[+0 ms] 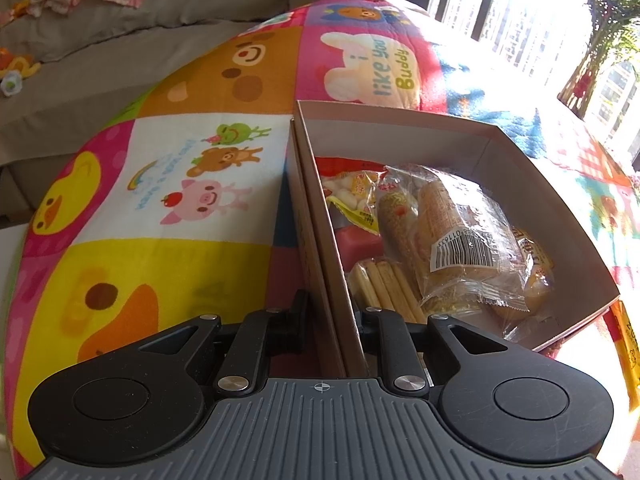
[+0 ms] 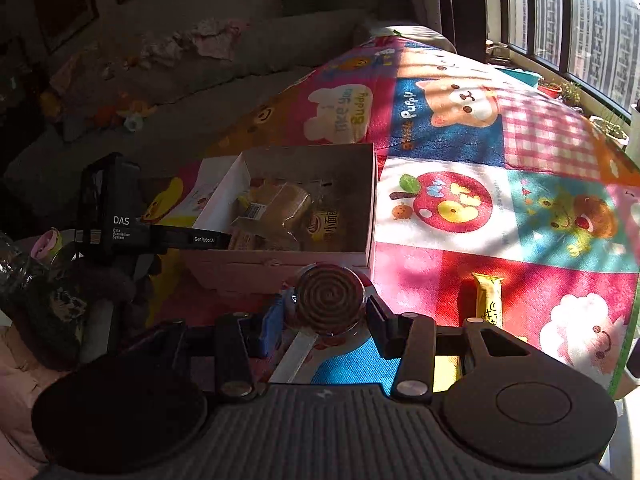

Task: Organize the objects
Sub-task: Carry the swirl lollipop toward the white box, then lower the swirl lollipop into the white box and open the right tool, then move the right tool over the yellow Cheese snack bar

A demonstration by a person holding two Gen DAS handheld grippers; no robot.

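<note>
A shallow cardboard box full of wrapped snacks sits on a colourful cartoon mat. My left gripper is shut on the box's near left wall. The box also shows in the right wrist view, with the left gripper's black body at its left wall. My right gripper is shut on a brown spiral lollipop with a white stick, held just in front of the box. A yellow snack bar lies on the mat to the right.
A grey sofa with scattered clothes and small toys stands behind the mat. Windows and potted plants line the right side. A person's clothing and a clear bottle are at the left.
</note>
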